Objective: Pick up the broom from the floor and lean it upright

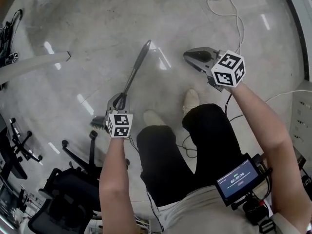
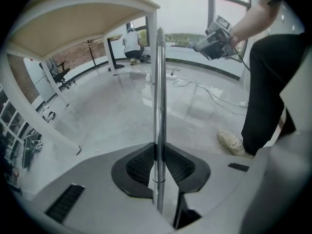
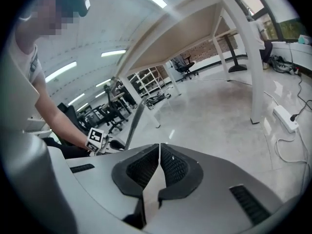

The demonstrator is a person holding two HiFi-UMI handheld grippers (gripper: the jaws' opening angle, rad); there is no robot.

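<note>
Your left gripper (image 2: 158, 162) was clamped on the broom's slim silver metal handle (image 2: 159, 106), its dark ribbed pads pressed against it on both sides. The handle ran straight out ahead of the jaws to a grey tapered tip. The broom's bristle head (image 1: 99, 123) sat just behind the jaws, close beside the marker cube. Straight beyond the tip stood a white table leg (image 2: 153, 43) under a tan table top (image 2: 73, 18) that reached over the gripper's upper left. To that gripper's right were your black trouser leg (image 2: 273, 91) and pale shoe (image 2: 234, 143) on the polished grey concrete floor (image 2: 107, 116), with loose white cable (image 2: 204, 89) lying ahead on the right.

Your right gripper (image 3: 159, 165) had its jaws pressed together with nothing between them. It hung up and to the right of the left one. Ahead of it stood another white table leg (image 3: 253, 72), with a white power strip (image 3: 285, 117) on the floor to its right. Black office chairs (image 1: 73, 179) stood behind your left gripper.
</note>
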